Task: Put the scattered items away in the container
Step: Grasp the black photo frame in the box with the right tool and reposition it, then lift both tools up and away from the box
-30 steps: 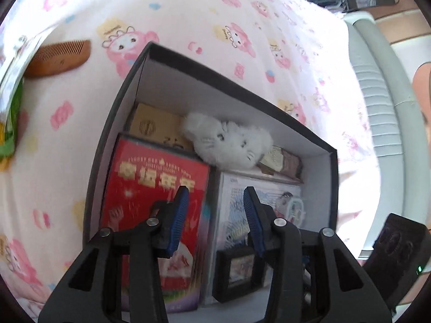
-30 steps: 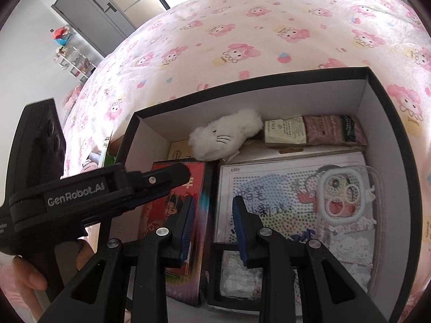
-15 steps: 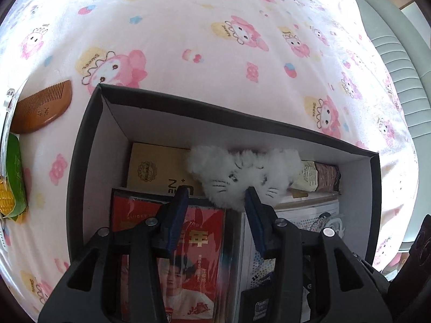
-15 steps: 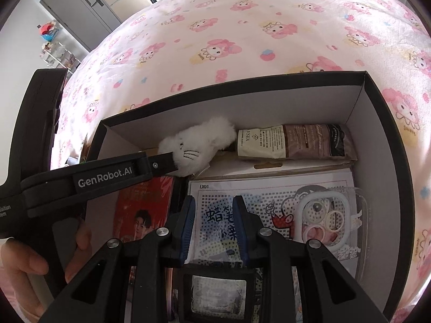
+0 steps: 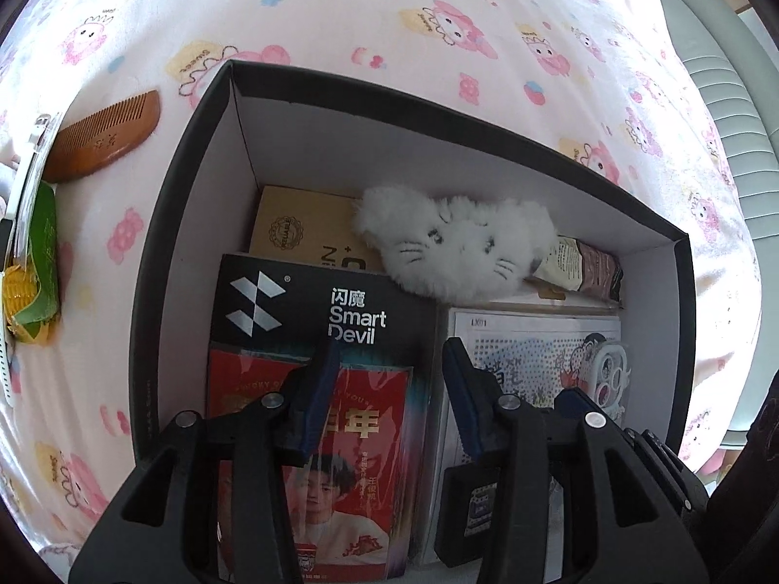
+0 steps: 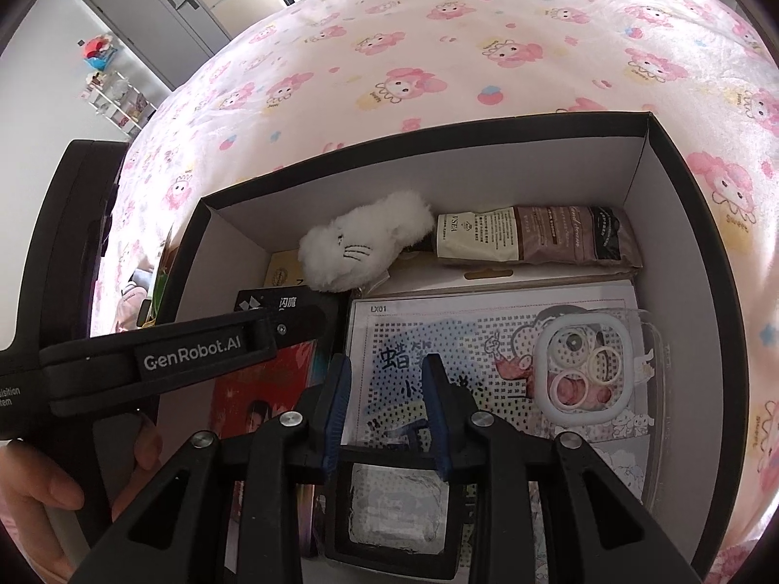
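Observation:
A black box with a white inside sits on the pink bedspread and also shows in the right wrist view. It holds a white plush cat, a red packet, a black Smart Devil box, a brown tube, a clear phone case and a small black frame. My left gripper is open and empty over the red packet. My right gripper is open and empty over the black frame.
A wooden comb lies on the bedspread left of the box. A green and yellow packet lies nearer the left edge. A grey headboard runs along the right. The left gripper's body crosses the right wrist view.
The left gripper has pulled back toward the box's near side, so the red packet has slid down and uncovered the black Smart Devil box. The right gripper has barely moved.

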A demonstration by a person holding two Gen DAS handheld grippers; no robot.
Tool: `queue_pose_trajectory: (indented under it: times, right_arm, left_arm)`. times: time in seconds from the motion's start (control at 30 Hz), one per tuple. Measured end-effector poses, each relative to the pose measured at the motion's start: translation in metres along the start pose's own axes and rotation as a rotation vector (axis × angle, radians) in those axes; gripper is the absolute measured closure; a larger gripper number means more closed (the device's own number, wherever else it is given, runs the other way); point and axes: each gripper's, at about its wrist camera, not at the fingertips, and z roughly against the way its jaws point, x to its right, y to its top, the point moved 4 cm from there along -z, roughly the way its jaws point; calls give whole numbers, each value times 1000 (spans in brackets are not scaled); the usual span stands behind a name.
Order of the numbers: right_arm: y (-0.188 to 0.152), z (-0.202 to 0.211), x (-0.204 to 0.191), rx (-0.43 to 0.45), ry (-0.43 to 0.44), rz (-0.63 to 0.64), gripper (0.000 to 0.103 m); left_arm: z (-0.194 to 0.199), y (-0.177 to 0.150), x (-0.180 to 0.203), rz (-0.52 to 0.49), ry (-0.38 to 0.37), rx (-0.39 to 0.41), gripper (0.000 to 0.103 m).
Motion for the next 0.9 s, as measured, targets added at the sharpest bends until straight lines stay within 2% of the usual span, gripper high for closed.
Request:
queue_pose_trajectory:
  times: [0.17, 0.3, 0.6, 0.77, 0.9]
  right_arm:
    - [-3, 0, 0, -1, -26, 16, 77]
    - [-5, 2, 6, -17, 3, -29, 77]
    - [-21, 45, -13, 79, -43, 26, 77]
    - [-34, 86, -37, 148, -44, 96, 76]
    - [-43, 112, -54, 207, -64, 140, 76]
  left_arm:
    - [3, -8, -9, 100, -109, -26, 58]
    - [11, -18, -8, 94, -116, 7, 58]
    - [89, -57, 8, -74, 13, 303, 55]
    - [124, -83, 10, -117, 24, 376, 52]
    - [149, -106, 8, -110, -17, 414, 52]
